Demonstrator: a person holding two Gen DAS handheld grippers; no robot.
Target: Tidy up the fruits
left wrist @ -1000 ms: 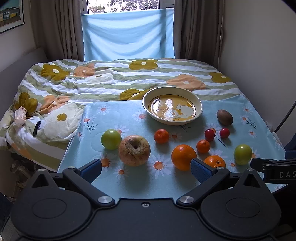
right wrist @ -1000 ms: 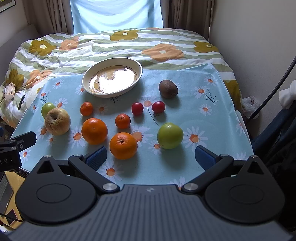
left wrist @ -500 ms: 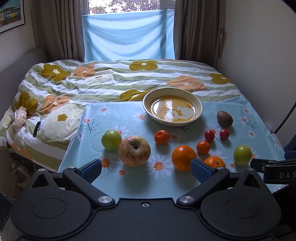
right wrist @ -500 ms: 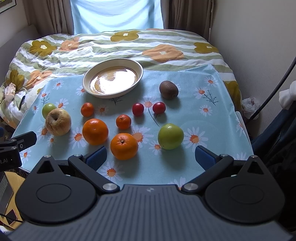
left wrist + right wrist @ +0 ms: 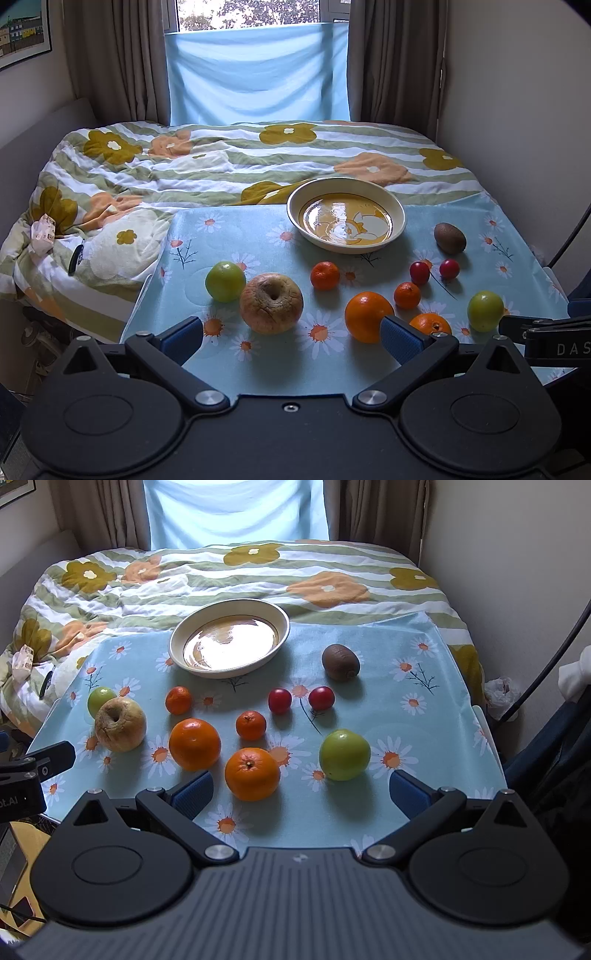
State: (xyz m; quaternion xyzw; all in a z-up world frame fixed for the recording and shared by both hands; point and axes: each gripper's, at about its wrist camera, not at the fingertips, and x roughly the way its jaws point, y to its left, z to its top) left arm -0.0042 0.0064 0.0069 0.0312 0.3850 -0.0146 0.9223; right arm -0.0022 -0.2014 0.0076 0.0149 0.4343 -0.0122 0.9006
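Observation:
Fruit lies scattered on a light blue daisy cloth (image 5: 258,354) over the bed. A cream bowl (image 5: 400,221) (image 5: 284,626) stands empty at the back. In front of it are a wrinkled yellow apple (image 5: 271,303) (image 5: 120,729), two green apples (image 5: 225,281) (image 5: 344,754), two big oranges (image 5: 194,744) (image 5: 252,773), small mandarins (image 5: 178,700), two red plums (image 5: 279,700) and a kiwi (image 5: 340,662). My left gripper (image 5: 291,338) is open, low before the wrinkled apple. My right gripper (image 5: 301,792) is open too, with an orange and a green apple just ahead of its fingers.
A floral striped duvet (image 5: 221,162) covers the bed behind the cloth. A wall (image 5: 517,554) runs close along the right side, with a dark cable (image 5: 554,657) and a white bag (image 5: 502,698) by it. Curtains and a blue sheet (image 5: 258,74) hang at the window.
Both views have crept slightly; the fruit and the bowl sit a touch lower and nearer in the frames. Both grippers stay open and nothing on the cloth has moved.

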